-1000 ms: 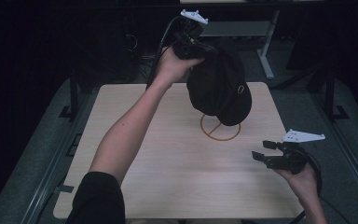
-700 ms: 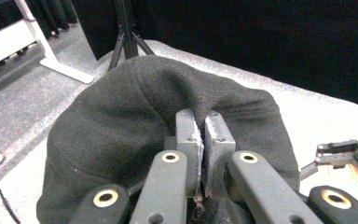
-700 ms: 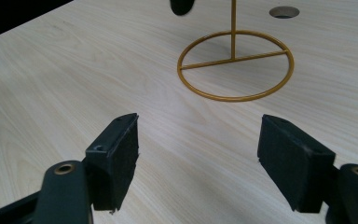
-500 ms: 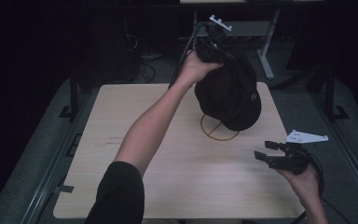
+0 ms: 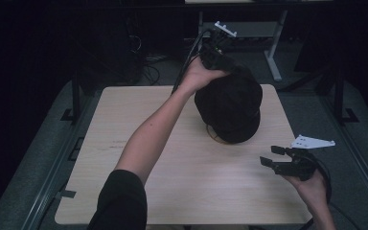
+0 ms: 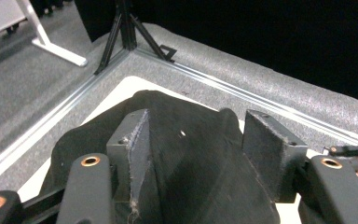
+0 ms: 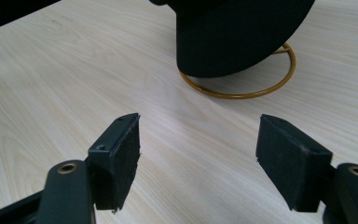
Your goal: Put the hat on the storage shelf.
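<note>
Since the earlier frames the left gripper point(image 5: 219, 50) had swung across and down toward the far right corner of the table point(image 5: 124, 143), bringing the black cap point(image 5: 230, 108) with it until it sat over the gold ring stand point(image 7: 242, 88). Its jaws had just been opening; in the left gripper view the cap's cloth point(image 6: 182, 154) lay between the spread pads, no longer pinched. The right gripper point(image 5: 274, 159) waited near the right edge with its jaws wide and empty, pads hovering over bare wood.

By my judgement the placing was nearly finished: the cap rested on the stand, and what remained was drawing the left gripper clear.

The table was pale wood grain, set on grey carpet bordered by metal rails, in a dark room with a desk frame beyond.
</note>
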`<state>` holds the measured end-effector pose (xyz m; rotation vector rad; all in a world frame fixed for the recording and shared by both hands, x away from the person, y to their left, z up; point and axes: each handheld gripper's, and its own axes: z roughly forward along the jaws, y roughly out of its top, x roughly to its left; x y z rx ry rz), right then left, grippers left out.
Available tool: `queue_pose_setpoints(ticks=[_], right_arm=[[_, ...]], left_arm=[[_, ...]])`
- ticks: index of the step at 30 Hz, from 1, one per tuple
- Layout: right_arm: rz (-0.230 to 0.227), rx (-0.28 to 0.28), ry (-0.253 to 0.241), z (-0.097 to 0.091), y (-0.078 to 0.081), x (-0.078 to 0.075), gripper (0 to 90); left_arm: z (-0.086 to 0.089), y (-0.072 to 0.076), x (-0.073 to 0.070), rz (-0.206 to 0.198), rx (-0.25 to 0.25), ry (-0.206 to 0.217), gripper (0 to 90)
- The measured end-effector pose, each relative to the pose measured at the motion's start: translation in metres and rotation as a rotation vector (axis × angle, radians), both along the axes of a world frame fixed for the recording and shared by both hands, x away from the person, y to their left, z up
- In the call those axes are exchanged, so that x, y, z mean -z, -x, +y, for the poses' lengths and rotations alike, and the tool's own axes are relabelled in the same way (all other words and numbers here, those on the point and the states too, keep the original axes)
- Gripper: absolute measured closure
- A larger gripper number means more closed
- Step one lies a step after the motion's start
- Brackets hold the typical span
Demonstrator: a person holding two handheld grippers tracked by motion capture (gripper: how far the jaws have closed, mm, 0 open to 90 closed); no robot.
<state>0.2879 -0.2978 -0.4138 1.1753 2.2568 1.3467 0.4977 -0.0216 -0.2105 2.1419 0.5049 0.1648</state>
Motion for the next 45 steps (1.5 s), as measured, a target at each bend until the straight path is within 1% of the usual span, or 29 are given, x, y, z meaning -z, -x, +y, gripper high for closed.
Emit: queue_pose_setpoints(ticks=[1,2,3,4,5,6,7,9,11,13,15,16,20,21,22,23,27,29,33,36,39,43,45], right_arm=[[-0.001,0.003,0.007,0.001,0.001,0.0,29.4],[-0.001,0.003,0.007,0.001,0.001,0.0,29.4],[-0.01,0.0,0.009,0.002,0.001,-0.001,29.2],[-0.009,0.0,0.008,0.003,0.001,-0.001,29.1],[-0.009,0.0,0.008,0.003,0.001,-0.001,29.1],[-0.011,-0.005,0.009,0.004,0.001,-0.001,28.8],[-0.006,-0.006,0.008,0.005,0.0,0.0,28.3],[-0.008,-0.005,0.005,0.005,0.0,0.0,28.2],[-0.005,-0.002,0.005,0.005,0.0,0.0,27.8],[-0.007,-0.003,0.0,0.006,0.0,0.0,27.4],[-0.007,-0.005,0.0,0.007,0.0,0.001,27.2],[-0.007,-0.009,0.006,0.009,-0.001,0.001,26.3],[-0.002,-0.007,0.005,0.01,-0.001,0.001,25.5],[-0.002,-0.007,0.003,0.01,-0.002,0.002,25.5],[-0.003,-0.006,0.002,0.011,-0.001,0.002,25.5],[-0.004,-0.007,0.004,0.011,-0.001,0.002,25.5],[-0.01,-0.015,0.015,0.014,-0.001,0.002,25.4],[-0.009,-0.015,0.013,0.015,-0.001,0.002,25.0],[-0.012,-0.013,0.009,0.015,-0.001,0.002,24.9],[-0.017,-0.008,0.006,0.015,-0.002,0.001,24.0],[-0.014,-0.008,0.005,0.016,-0.002,0.002,23.0],[-0.011,-0.003,-0.003,0.017,-0.003,0.002,21.4],[-0.009,-0.008,-0.001,0.018,-0.003,0.002,20.9]], left_arm=[[0.004,0.003,0.0,-0.008,-0.004,-0.001,40.3],[0.004,0.003,0.0,-0.008,-0.004,-0.001,39.6],[0.008,0.005,0.001,-0.013,-0.003,-0.001,39.6],[0.016,0.009,0.002,-0.019,-0.01,0.0,39.6],[0.016,0.009,0.002,-0.019,-0.01,0.0,39.6],[0.019,0.011,0.002,-0.016,-0.013,0.001,39.6],[0.027,0.014,0.004,-0.022,-0.019,0.0,39.1],[0.03,0.016,0.005,-0.025,-0.021,0.0,38.6],[0.039,0.021,0.007,-0.032,-0.027,0.006,38.6],[0.042,0.023,0.008,-0.027,-0.028,0.012,38.6],[0.046,0.025,0.008,-0.015,-0.027,0.013,38.6],[0.049,0.026,0.009,-0.014,-0.028,0.012,37.7],[0.062,0.033,0.01,-0.026,-0.042,0.02,36.8],[0.062,0.033,0.01,-0.026,-0.042,0.02,36.3],[0.065,0.035,0.012,-0.032,-0.047,0.017,35.7],[0.067,0.036,0.013,-0.028,-0.05,0.024,35.7],[0.071,0.038,0.015,-0.031,-0.053,0.019,35.3],[0.073,0.04,0.016,-0.027,-0.058,0.023,35.3],[0.075,0.042,0.018,-0.023,-0.06,0.018,34.8],[0.076,0.046,0.019,-0.034,-0.058,0.012,34.7],[0.079,0.049,0.021,-0.033,-0.057,0.018,34.7],[0.084,0.054,0.025,-0.04,-0.062,0.012,34.1],[0.087,0.056,0.026,-0.037,-0.063,0.011,34.1]])
